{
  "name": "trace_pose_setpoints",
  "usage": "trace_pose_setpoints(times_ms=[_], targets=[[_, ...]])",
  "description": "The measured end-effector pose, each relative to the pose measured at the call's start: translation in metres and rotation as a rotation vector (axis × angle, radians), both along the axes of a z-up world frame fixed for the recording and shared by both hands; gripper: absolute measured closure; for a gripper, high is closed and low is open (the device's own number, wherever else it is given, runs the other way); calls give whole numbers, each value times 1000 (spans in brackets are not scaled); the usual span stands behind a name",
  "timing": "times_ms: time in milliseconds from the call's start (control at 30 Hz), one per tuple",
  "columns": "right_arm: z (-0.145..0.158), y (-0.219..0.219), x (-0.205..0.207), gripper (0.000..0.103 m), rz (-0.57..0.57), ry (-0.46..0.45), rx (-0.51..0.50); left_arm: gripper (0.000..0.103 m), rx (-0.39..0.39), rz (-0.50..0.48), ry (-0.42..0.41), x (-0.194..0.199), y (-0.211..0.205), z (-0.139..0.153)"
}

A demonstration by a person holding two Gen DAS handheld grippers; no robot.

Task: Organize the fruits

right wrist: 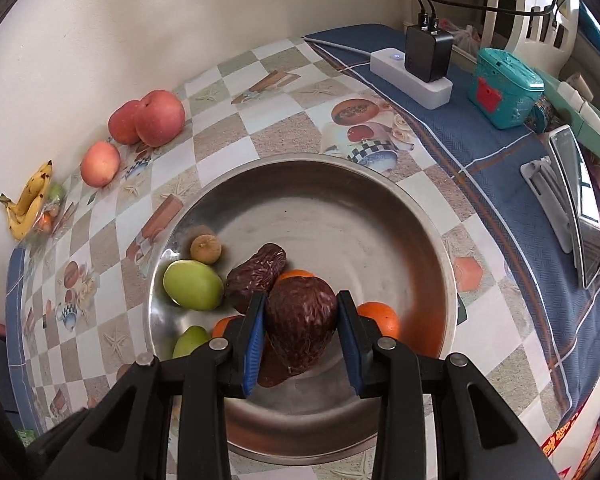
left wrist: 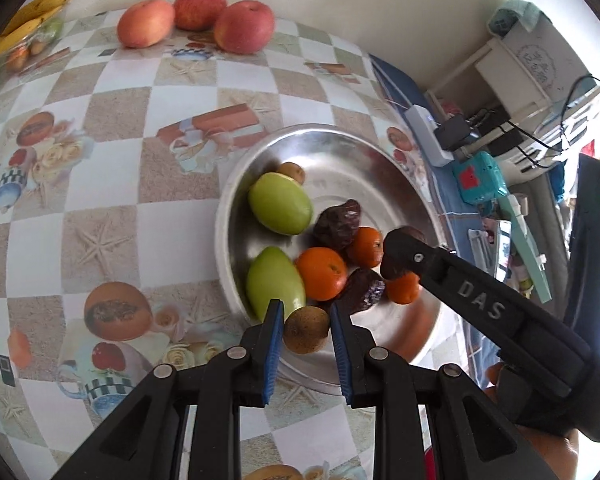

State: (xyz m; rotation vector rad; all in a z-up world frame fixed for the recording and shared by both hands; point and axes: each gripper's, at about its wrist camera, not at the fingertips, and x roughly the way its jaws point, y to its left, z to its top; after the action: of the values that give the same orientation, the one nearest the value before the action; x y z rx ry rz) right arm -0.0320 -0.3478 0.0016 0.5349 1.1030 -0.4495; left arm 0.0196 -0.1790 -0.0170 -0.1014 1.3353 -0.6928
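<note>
A steel bowl (left wrist: 340, 148) (right wrist: 380, 208) holds two green fruits (left wrist: 280, 204), small oranges (left wrist: 322, 272), dark wrinkled dates (left wrist: 338, 222) and a small brown fruit (right wrist: 206, 248). My left gripper (left wrist: 305, 334) is shut on a small brown round fruit (left wrist: 306, 330) at the bowl's near rim. My right gripper (right wrist: 302, 322) is shut on a dark red date (right wrist: 302, 320) and holds it over the bowl; its finger shows in the left wrist view (left wrist: 404, 252). Three red apples (left wrist: 196, 20) (right wrist: 148, 120) lie by the wall.
Bananas and a bag of small fruits (right wrist: 32, 204) lie at the table's far left. A power strip with charger (right wrist: 416, 68), a teal box (right wrist: 504, 88) and a phone on a stand (right wrist: 572, 208) sit on the blue cloth at the right.
</note>
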Motion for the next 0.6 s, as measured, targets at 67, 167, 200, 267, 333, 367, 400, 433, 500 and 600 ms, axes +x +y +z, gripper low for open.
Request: trace_pose_setpoints(times_ms=[67, 167, 200, 267, 333, 367, 400, 433, 500, 600], targets=[[0, 1, 2, 64, 7, 4, -3, 76, 2, 20, 15, 4, 6, -3], [-1, 5, 3, 59, 18, 9, -13, 74, 10, 59, 30, 9, 15, -7], [-1, 5, 2, 59, 21, 10, -14, 67, 12, 72, 35, 10, 19, -8], [-1, 7, 2, 57, 24, 15, -21, 47, 8, 103, 49, 13, 28, -10], [-3, 10, 2, 47, 30, 19, -18, 34, 10, 142, 60, 15, 38, -11], [-3, 11, 1, 44, 33, 21, -18, 31, 30, 164, 60, 15, 44, -12], [-4, 12, 1, 38, 37, 26, -22, 22, 66, 195, 53, 16, 53, -14], [-4, 14, 0, 34, 39, 30, -28, 12, 98, 219, 41, 17, 59, -15], [-5, 18, -2, 31, 51, 41, -45, 1, 175, 265, 12, 18, 73, -18], [-7, 29, -5, 16, 78, 48, -60, 0, 294, 320, -39, 17, 95, -20]])
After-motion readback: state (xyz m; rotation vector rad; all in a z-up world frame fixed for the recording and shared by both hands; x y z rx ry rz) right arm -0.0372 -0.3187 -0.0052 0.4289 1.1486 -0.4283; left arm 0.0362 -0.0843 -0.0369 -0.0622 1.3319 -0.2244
